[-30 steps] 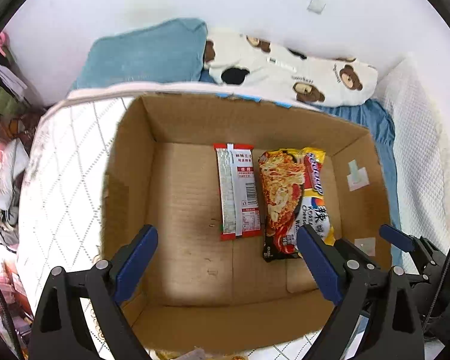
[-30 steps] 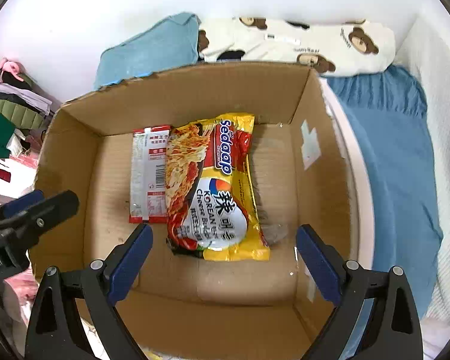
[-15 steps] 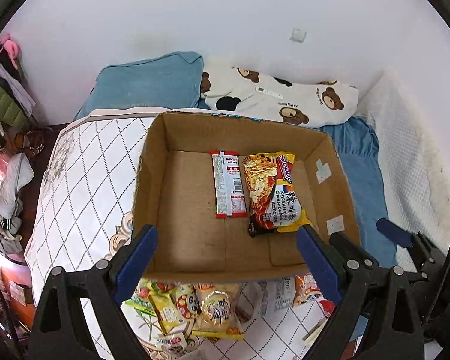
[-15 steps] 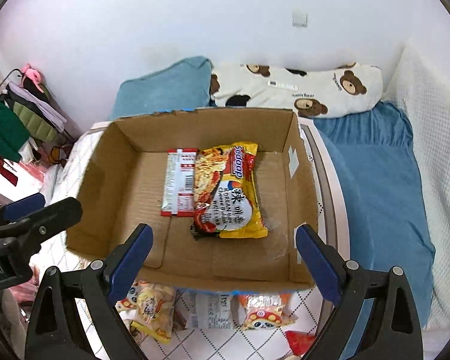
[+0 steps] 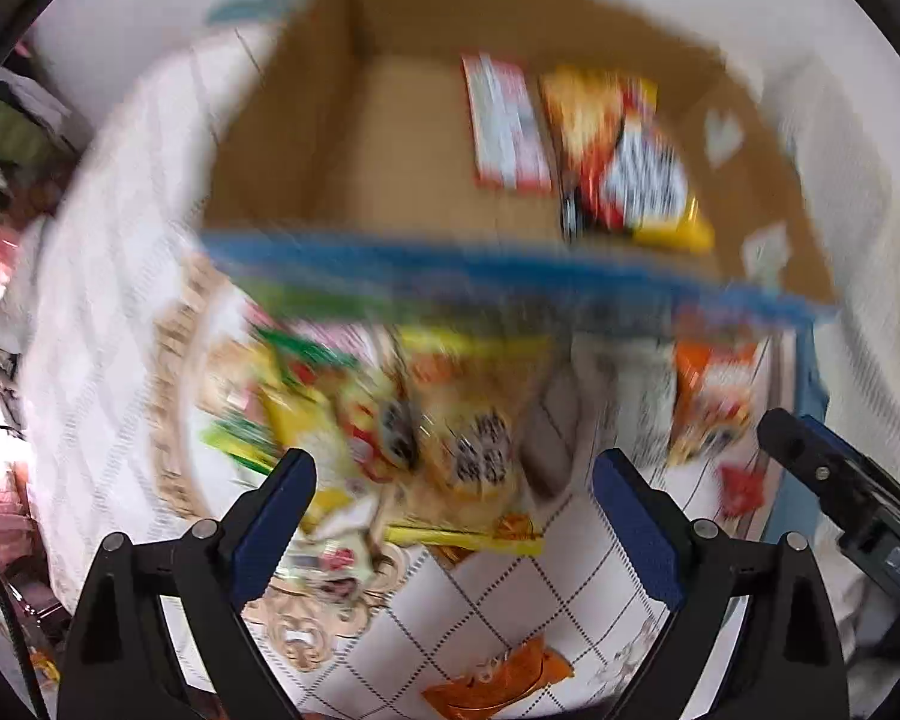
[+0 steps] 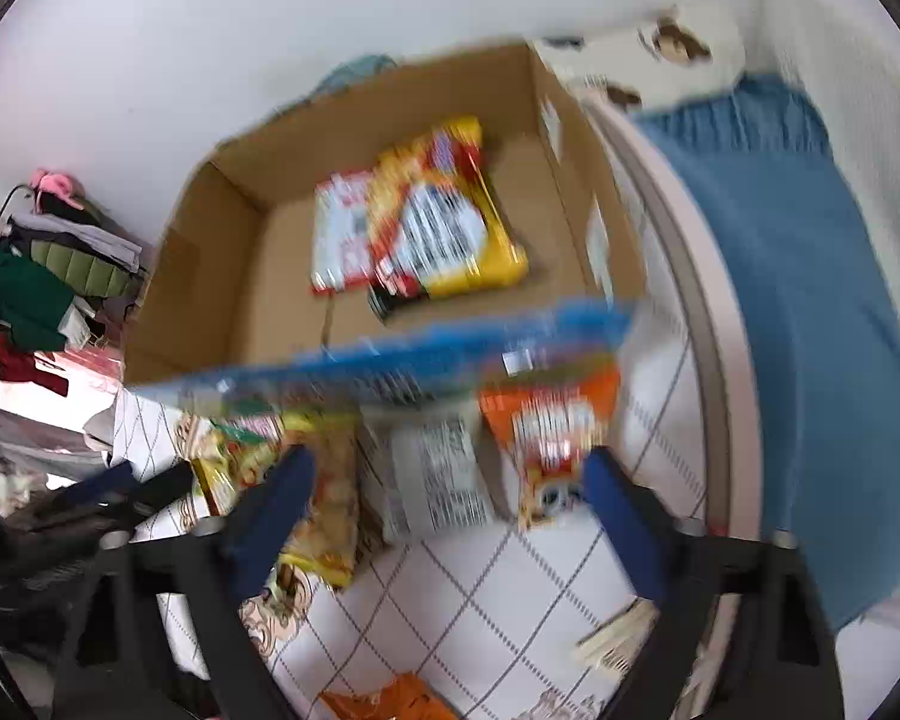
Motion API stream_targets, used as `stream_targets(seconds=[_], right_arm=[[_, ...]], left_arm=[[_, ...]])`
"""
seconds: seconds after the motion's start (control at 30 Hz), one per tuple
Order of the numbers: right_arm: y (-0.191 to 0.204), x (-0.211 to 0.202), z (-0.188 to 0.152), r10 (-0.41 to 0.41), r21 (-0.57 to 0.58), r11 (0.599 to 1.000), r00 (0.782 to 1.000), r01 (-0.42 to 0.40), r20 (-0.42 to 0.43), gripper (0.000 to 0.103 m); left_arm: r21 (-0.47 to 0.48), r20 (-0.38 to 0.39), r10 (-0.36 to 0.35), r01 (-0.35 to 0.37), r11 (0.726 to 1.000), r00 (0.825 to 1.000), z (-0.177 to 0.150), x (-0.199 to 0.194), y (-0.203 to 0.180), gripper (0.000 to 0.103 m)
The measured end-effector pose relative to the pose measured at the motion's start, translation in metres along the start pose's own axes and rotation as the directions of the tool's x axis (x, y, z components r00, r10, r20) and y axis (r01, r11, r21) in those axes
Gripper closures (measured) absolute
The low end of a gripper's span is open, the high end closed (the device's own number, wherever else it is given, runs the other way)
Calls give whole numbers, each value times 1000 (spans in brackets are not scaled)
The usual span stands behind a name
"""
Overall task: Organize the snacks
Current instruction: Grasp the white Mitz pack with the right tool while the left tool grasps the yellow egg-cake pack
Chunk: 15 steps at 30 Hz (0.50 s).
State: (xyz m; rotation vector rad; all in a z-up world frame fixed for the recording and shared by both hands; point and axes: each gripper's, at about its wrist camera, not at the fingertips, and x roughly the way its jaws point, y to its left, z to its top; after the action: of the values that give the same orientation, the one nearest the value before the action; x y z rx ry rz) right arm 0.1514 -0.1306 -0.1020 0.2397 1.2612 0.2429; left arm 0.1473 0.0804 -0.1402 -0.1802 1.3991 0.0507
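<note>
Each gripper is a black frame ending in two fingers faced with dark blue pads. On the left gripper the black arms fan out in angular, triangular struts, with round silver screws set at the joints, two to each side. Its blue pads are long, flat and slightly rounded at the tips. A thin black cable curves along the lower left edge of that view. The right gripper has the same build, black struts and blue pads, though motion blur softens its details; its screws show as grey dots. No hand, skin or sleeve shows.
</note>
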Motion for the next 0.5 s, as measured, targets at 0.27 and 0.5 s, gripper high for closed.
stream_targets(seconds=[0.27,0.5], right_arm=[[-21,33,-29,11,53,999,997,-7,-74,33],[-15,54,-30,15,36,999,995,-12,-98,33]], left_arm=[[27,-116,9,-6,1000,993,5,71,-22,32],[-1,-161,-3,3,1000,987,8,102,-11,45]])
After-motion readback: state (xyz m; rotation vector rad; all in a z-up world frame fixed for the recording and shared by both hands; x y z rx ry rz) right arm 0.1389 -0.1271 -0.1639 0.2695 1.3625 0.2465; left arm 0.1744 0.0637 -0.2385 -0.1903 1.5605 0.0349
